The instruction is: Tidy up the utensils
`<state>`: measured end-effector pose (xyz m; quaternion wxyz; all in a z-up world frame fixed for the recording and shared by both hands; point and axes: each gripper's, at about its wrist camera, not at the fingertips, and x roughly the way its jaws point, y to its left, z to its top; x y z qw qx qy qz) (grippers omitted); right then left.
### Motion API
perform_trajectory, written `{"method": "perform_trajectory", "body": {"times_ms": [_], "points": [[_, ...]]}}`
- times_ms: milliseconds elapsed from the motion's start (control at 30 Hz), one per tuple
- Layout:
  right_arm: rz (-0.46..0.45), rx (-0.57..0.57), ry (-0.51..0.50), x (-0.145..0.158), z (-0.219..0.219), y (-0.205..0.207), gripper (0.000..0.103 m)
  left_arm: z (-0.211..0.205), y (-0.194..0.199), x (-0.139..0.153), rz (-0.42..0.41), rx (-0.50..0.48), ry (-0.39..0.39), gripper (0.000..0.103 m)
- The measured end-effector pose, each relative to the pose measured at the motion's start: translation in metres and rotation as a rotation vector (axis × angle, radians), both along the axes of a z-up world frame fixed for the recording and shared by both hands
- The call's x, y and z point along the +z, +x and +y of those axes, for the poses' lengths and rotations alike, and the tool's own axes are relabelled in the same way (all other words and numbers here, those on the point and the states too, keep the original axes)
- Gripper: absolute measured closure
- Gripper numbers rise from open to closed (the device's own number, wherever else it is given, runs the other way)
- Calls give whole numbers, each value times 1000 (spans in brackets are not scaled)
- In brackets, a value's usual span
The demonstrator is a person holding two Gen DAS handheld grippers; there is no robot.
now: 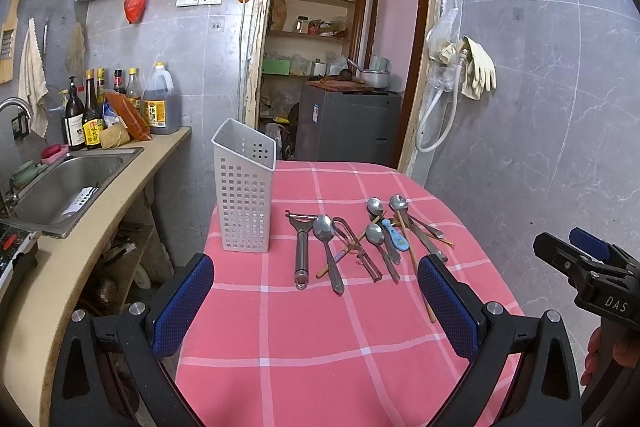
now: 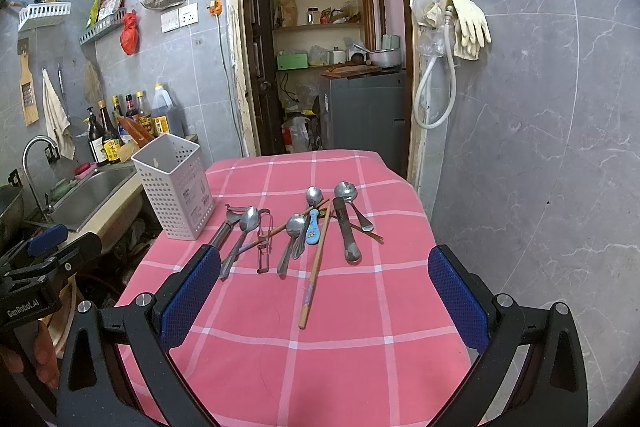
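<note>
utensils loose on the pink counter, both tongs spread and empty

the left tongs (image 1: 316, 303) hover above the near part of the counter (image 1: 320, 347), which is covered by a pink cloth with white checks. their blue pads stand wide apart with nothing between them. the right tongs (image 2: 324, 295) hang over the same cloth, pads just as wide apart and also empty. in the left wrist view the right device shows at the far right edge, with fingers of the person's hand (image 1: 600, 355) on its grip.

the utensils lie in a loose scatter across the middle of the counter, none of them in the holder. a white perforated utensil holder (image 1: 245, 191) stands upright at the left edge of the cloth, its top open. just beside it lies a metal peeler (image 1: 302, 247), and next to that a large metal spoon (image 1: 329, 251) with its bowl pointing away. a metal clip-like tool (image 1: 356, 251) lies to the right of the spoon, crossed by a wooden chopstick (image 1: 344, 253). further right sits a tangle of smaller spoons (image 1: 378, 239), a small blue-handled spoon (image 1: 396, 239) and more chopsticks. one long chopstick (image 2: 316, 267) reaches toward the near edge, well clear of the heap.

left of the counter is a steel sink (image 1: 68, 183), with sauce bottles (image 1: 92, 111) behind it. pale rubber gloves (image 1: 476, 67) hang on the tiled wall to the right.
</note>
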<state>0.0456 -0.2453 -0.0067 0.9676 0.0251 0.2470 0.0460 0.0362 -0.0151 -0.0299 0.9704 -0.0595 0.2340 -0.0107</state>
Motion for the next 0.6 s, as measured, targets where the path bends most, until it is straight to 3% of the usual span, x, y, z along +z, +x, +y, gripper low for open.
{"method": "perform_trajectory", "body": {"times_ms": [600], "points": [[-29,-2,-14,17,-1,27,1,1,41,13,0,-56,-2,0]]}}
